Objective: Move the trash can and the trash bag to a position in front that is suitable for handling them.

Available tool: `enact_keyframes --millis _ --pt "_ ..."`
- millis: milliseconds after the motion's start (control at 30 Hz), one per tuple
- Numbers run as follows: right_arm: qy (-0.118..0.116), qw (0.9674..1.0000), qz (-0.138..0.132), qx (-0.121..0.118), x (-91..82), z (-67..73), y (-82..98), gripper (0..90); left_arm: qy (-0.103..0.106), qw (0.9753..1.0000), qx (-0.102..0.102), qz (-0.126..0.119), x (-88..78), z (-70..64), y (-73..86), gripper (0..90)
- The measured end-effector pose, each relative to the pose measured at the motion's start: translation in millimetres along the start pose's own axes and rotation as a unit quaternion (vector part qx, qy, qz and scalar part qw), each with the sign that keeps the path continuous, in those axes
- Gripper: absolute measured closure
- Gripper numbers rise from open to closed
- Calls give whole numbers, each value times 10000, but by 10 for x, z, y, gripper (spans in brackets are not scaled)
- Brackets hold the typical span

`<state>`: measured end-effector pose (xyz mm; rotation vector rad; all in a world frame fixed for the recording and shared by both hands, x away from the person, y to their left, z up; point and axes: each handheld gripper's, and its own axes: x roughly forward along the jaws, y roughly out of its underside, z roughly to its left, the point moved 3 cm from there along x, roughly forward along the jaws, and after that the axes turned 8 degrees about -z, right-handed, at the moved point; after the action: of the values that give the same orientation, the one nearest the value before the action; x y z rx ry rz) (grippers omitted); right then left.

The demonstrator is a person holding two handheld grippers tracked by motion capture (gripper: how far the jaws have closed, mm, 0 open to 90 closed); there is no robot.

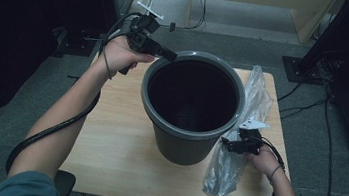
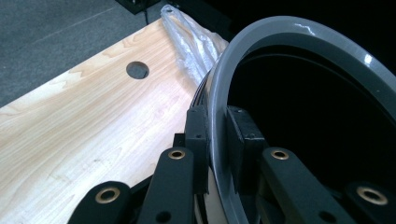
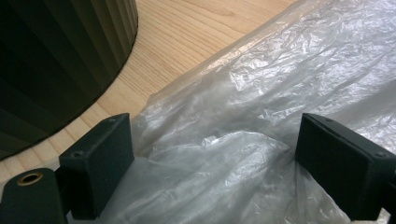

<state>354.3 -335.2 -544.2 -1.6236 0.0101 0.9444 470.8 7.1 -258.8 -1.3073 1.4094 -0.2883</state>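
1. The tabletop [image 1: 112, 135] is pale wood with a round hole [image 2: 137, 70] in it, seen beyond the left gripper's fingers in the left gripper view.
2. The grey bin [image 1: 190, 107] stands upright on the tabletop, between the two grippers; its rim [image 2: 219, 100] runs right between the left gripper's fingers, and its ribbed wall [image 3: 60, 60] lies just beyond the right gripper's near finger.
3. The clear plastic bag [image 1: 238, 136] lies crumpled along the tabletop just beside the bin, under and between the right gripper's fingers.
4. The left gripper [image 1: 168, 55] pinches the bin's rim, one finger [image 2: 197, 140] outside the wall and the other inside, both pressed against it.
5. The right gripper [image 1: 231, 144] has its fingers [image 3: 100, 158] spread wide over the bag, with bag film lying between them; neither pad presses it.
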Motion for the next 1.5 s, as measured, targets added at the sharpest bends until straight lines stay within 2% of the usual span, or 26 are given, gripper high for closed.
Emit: enact_keyframes --millis 33,200,233,300,367,433,567,700,733,800,900,967,1000,1033,1067,1100,1167,1200,1267,1333,1367,1400,1433,1500 --pt "1 10000 0 1 0 0 0 113 108 9998 -155 -53 -40 17 -8 795" --pt "1 10000 -2 -12 0 -2 0 113 170 9996 -163 -121 -75 28 -16 793" --pt "2 10000 -3 -15 0 -2 1 113 216 9995 -119 -211 -81 28 -15 793" --pt "-1 10000 -2 -17 0 -2 1 113 212 9995 -119 -190 -68 27 -10 793" --pt "0 10000 -2 -16 0 -2 1 114 322 9988 -300 -192 -67 49 -15 793" --pt "-1 10000 -1 -17 0 -2 1 113 459 9971 -570 -183 -47 73 -8 793" --pt "-1 10000 3 -10 0 -1 0 114 480 9968 -633 -61 -12 94 25 788" --pt "13 10000 0 0 -2 3 2 114 745 9929 -854 -352 -106 141 -1 784" --pt "11 10000 -2 -7 -2 2 2 113 824 9912 -948 -420 -131 158 -5 784" --pt "14 10000 -1 -3 -2 2 2 114 624 9946 -746 -359 -153 152 4 783" --pt "15 10000 -3 4 -2 4 2 114 656 9936 -795 -457 -215 175 -4 782" --pt "15 10000 -3 2 -2 3 2 113 816 9895 -1030 -607 -258 232 -6 782" --pt "13 10000 -10 1 -1 4 3 113 784 9889 -1109 -598 -267 269 5 780" --pt "18 10000 -9 0 -1 4 3 113 621 9882 -1209 -714 -294 325 18 805" --pt "17 10000 -10 1 -1 4 4 113 912 9795 -1600 -810 -337 401 24 900" --pt "18 10000 -9 1 -2 4 3 113 933 9767 -1695 -929 -378 450 33 900" --pt "16 10000 -9 0 -1 4 3 113 711 9854 -1409 -641 -384 453 78 900" --pt "16 10000 -8 -1 -2 4 3 113 535 9892 -1275 -494 -366 435 104 900" --pt "15 10000 -4 -2 -2 3 3 111 176 9968 -763 -168 -323 375 145 869" --pt "17 10000 -7 3 -1 5 3 111 -179 9990 -407 -94 -298 336 146 805" --pt "18 10000 -4 7 -1 6 3 111 -179 9990 -407 -94 -298 336 146 770" --pt "18 10000 -4 7 -1 6 3 111 -251 9991 -304 -123 -298 327 135 770" --pt "20 10000 1 5 -2 7 3 111 -334 9991 -224 -152 -299 315 109 719" --pt "26 10000 0 5 -3 7 4 111 -388 9989 -175 -199 -302 300 88 675"
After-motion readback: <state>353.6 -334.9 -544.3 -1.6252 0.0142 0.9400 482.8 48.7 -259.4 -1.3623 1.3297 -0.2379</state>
